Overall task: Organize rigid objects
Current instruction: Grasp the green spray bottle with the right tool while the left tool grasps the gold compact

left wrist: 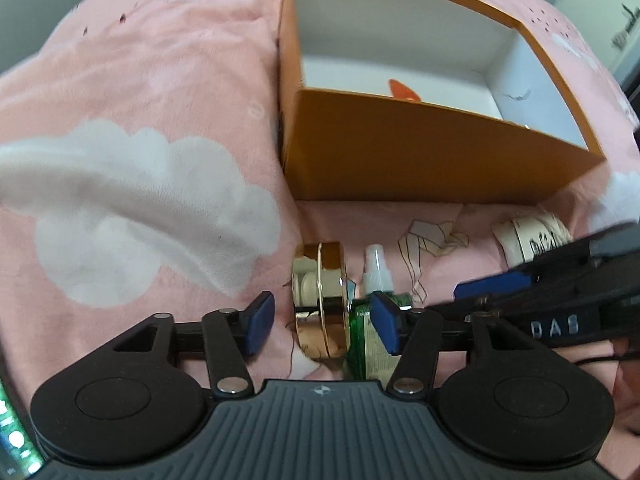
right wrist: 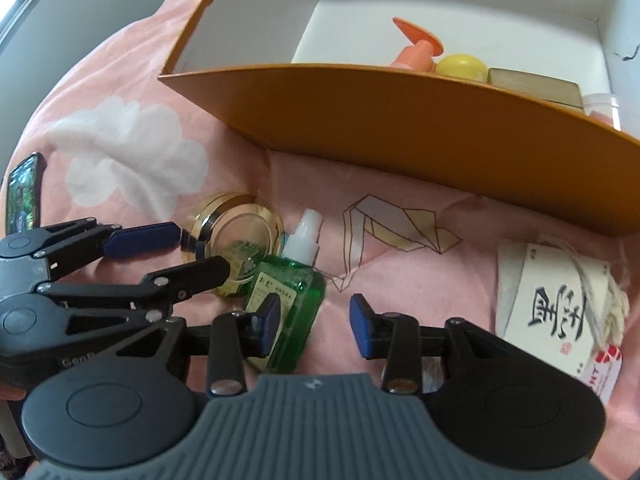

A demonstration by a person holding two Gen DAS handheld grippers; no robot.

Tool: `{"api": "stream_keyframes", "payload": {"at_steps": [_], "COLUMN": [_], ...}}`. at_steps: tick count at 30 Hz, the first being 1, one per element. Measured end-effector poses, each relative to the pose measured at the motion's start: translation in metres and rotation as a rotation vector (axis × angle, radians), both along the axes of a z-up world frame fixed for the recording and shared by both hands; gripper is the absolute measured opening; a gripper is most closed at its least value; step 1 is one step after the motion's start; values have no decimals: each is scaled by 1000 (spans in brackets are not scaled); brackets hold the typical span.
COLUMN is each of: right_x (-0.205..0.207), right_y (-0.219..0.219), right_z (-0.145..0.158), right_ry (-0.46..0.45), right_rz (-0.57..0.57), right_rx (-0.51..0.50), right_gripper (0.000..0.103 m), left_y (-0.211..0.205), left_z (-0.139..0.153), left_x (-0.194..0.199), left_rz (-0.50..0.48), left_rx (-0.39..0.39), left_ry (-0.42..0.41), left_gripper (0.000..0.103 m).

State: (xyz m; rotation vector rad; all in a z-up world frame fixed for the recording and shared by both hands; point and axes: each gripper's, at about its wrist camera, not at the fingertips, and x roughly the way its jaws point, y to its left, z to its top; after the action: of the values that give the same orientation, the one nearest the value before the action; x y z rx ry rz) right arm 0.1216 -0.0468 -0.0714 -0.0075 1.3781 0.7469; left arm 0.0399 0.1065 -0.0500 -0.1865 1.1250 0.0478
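The left gripper [left wrist: 322, 320] hangs with its blue pads apart around the gold compact [left wrist: 320, 300], which stands on edge on the pink bedspread [left wrist: 140, 80]; a gap shows beside each pad, so nothing is clamped yet. The right gripper [right wrist: 314, 328] is also open, its left pad lying over the green spray bottle [right wrist: 288, 300] while the other pad stands clear over bare fabric, so the bottle is off-centre in its span. Compact and bottle lie just beside each other, apparently touching, in front of the orange box [left wrist: 400, 152], which already holds an orange pump top [right wrist: 420, 46], a yellow round thing [right wrist: 460, 66] and a tan block [right wrist: 536, 84]. The main risk, as I judge it, is crowding: the two grippers work nearly side by side, and the left one's right pad sits right against the bottle's shoulder, so closing may pinch the bottle along with the compact or nudge it askew. The compact is shiny and balanced on its rim on soft bedding; a touch from one pad first could tip or roll it. The right gripper, closing as it stands, might catch only the bottle's edge and twist it out. The paper card [right wrist: 548, 312] lies well apart and looks safe.
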Motion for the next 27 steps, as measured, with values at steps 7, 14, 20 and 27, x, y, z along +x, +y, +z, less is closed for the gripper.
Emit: {"api": "stream_keyframes", "payload": {"at_steps": [7,14,20,27], "right_x": [6,10,14,19], "right_y": [5,13,18,25], "right_z": [-13,-26,-41,-58], "right_ry": [52,103,171,227], "right_rz": [0,3,-4,-20], "right_rx": [2,19,59,92], "right_gripper": [39,39,44,50], "left_y": [3,8,19,21], "left_z": [-18,-14,-9,-9], "left_x": [12,7,0,-1], "left_rz": [5,23,66,84], "left_rx": [-13,-59,-88,-105], "left_ry": [31,39,28,23], "left_gripper": [52,32,32,32]}}
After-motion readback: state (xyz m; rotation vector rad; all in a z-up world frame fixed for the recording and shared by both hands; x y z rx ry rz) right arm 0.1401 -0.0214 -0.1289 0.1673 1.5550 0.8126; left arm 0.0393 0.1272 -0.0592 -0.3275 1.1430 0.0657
